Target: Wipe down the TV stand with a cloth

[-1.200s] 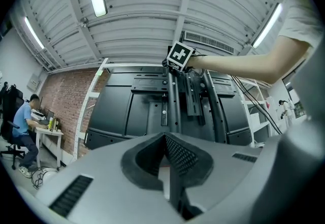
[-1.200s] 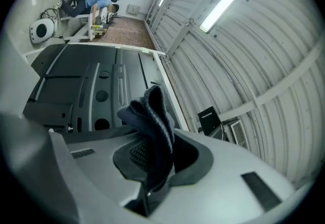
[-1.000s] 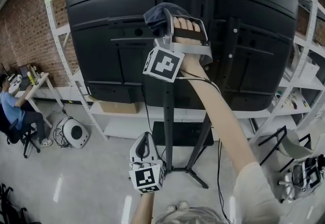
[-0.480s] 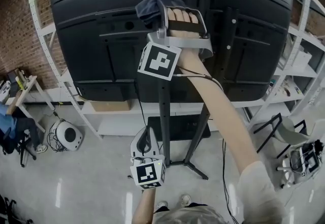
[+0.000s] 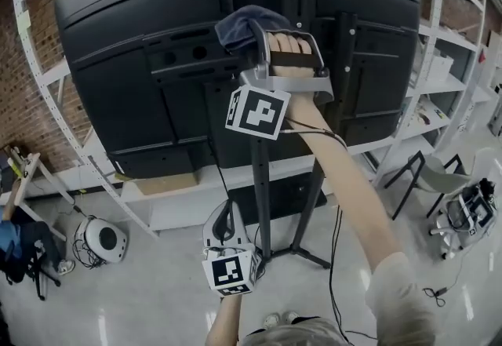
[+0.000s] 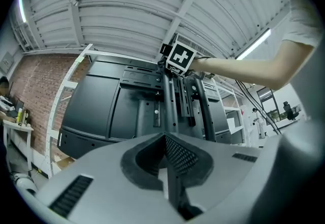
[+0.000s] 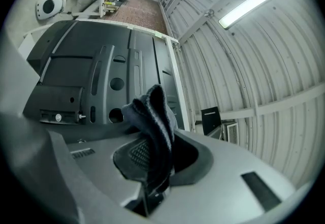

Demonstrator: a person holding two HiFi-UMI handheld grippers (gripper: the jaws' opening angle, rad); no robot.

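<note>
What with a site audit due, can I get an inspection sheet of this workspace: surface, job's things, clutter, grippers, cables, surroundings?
Surface: TV stand, a black pole on a floor base, carrying a TV back panel; no dirt can be made out.
Job's things: dark cloth, held up at the mount bracket.
Clutter: white round device on the floor; cardboard box on the white shelving.
Grippers: right gripper shut on cloth, raised; left gripper shut, empty, low by the pole.
Cables: black cable hanging from the panel; another trailing to the floor.
Surroundings: brick wall; person at the left edge.
</note>
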